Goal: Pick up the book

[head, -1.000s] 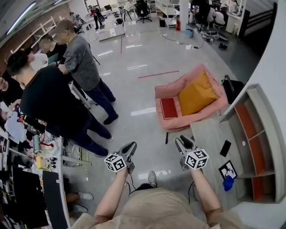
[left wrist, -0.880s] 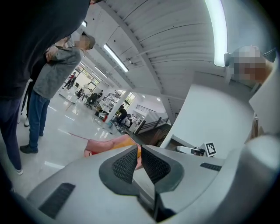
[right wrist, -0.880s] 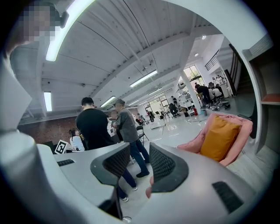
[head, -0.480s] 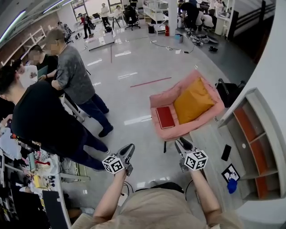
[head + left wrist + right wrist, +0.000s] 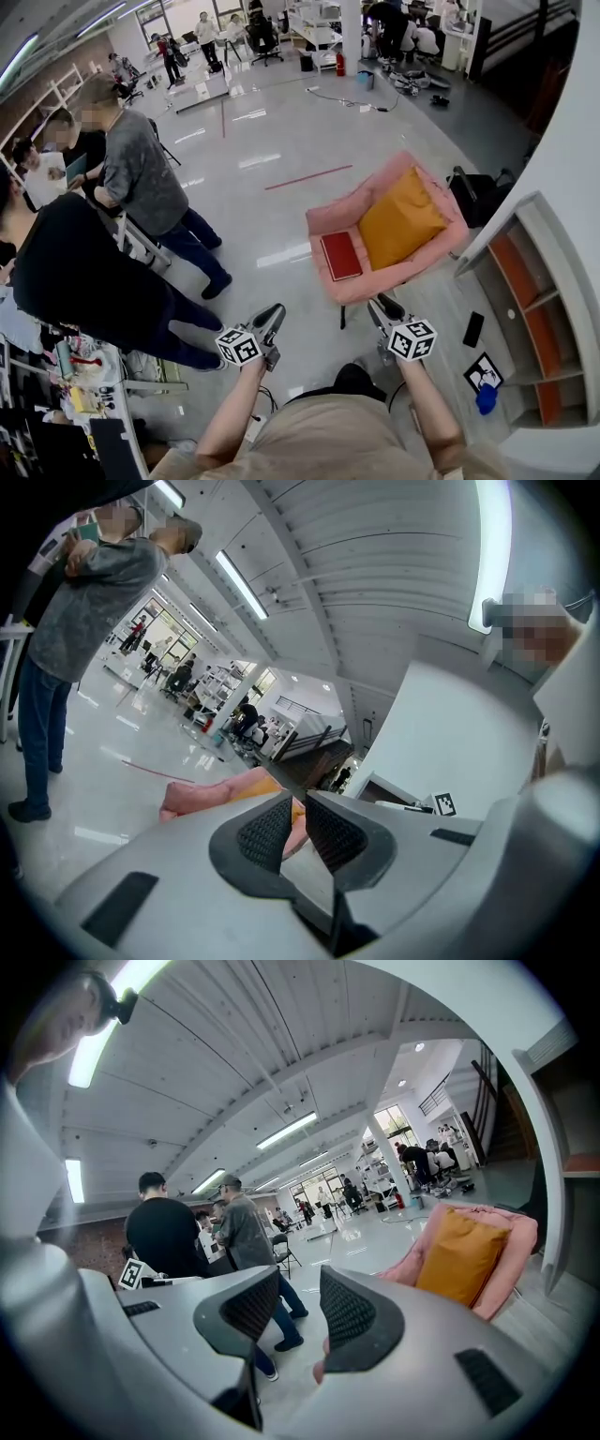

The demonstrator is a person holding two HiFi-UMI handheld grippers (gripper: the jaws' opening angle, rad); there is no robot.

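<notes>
The red book (image 5: 339, 256) lies flat on the seat of a pink armchair (image 5: 330, 215), beside an orange cushion (image 5: 400, 217). Both grippers are held level in front of me, short of the chair and touching nothing. My left gripper (image 5: 272, 315) points at the floor left of the chair; its jaws are shut down to a thin slit, empty (image 5: 298, 803). My right gripper (image 5: 381, 305) sits just in front of the chair's near edge, jaws apart and empty (image 5: 300, 1283). The cushion (image 5: 464, 1255) shows in the right gripper view; the book does not.
Two people (image 5: 141, 187) (image 5: 80, 277) stand at the left by a cluttered workbench (image 5: 89, 389). A shelf unit (image 5: 525, 281) lines the right wall, with a phone (image 5: 472, 329) on a low surface beside it. A red tape line (image 5: 307, 177) crosses the floor.
I have walked forward with both grippers held out; the armchair and book are now closer, and the people at the left have slid back in the view.
</notes>
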